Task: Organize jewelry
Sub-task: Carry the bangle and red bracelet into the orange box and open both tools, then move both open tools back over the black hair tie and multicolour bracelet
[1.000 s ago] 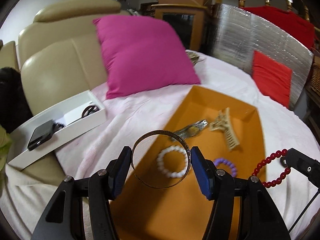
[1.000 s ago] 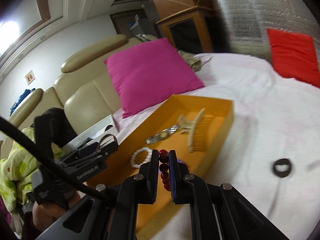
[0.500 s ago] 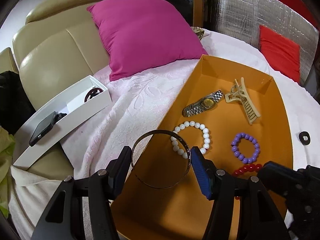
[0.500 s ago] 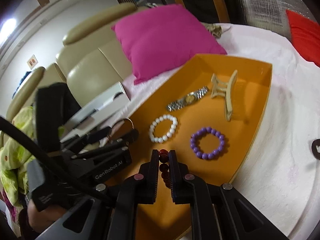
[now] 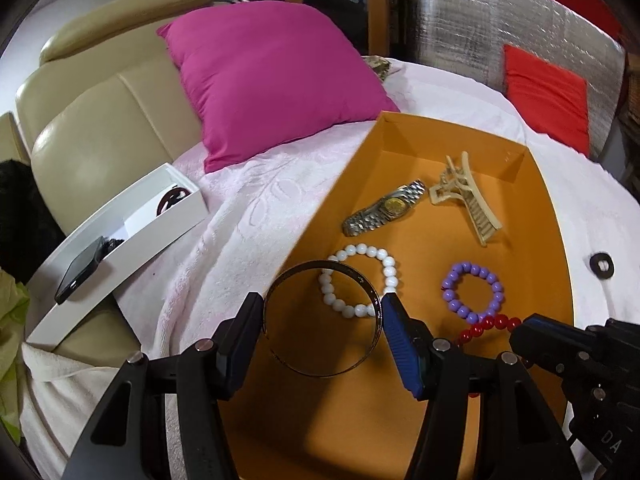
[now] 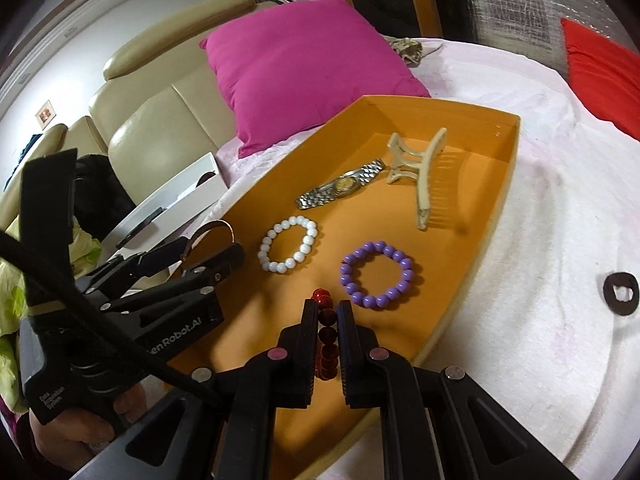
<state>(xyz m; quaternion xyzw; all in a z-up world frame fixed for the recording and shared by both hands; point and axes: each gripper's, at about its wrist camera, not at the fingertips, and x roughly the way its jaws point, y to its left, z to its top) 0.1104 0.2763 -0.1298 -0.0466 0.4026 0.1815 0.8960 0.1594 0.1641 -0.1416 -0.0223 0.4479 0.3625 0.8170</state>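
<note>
Here both claws hang over the near end of the orange tray (image 5: pixel 360 168), which lies on the bed (image 5: pixel 256 216) with its long axis running away from the cameras toward the pink pillow (image 5: pixel 272 80). The left claw (image 5: pixel 322 320) grasps a thin metal bangle (image 5: pixel 320 370) across its width, the ring nearly flat and poised above the tray's near left corner, partly over the white bead bracelet (image 5: pixel 362 276) lying below. The right claw (image 6: pixel 325 332) is clenched on a red bead bracelet (image 6: pixel 322 298), the string standing edge-on between the pads, just short of the purple bead bracelet (image 6: pixel 376 280) on the tray floor. The likely drop spot for either piece is the bare orange floor directly beneath, nearer than the watch (image 5: pixel 384 208) and hair clip (image 5: pixel 468 196) at the far end; the right claw looks closer to that floor.

Against a second ago, both claws have sunk and tipped toward the tray, so its whole floor now shows; the red beads, then held off the tray's right edge, are now over its near end. Neither grip has changed.
</note>
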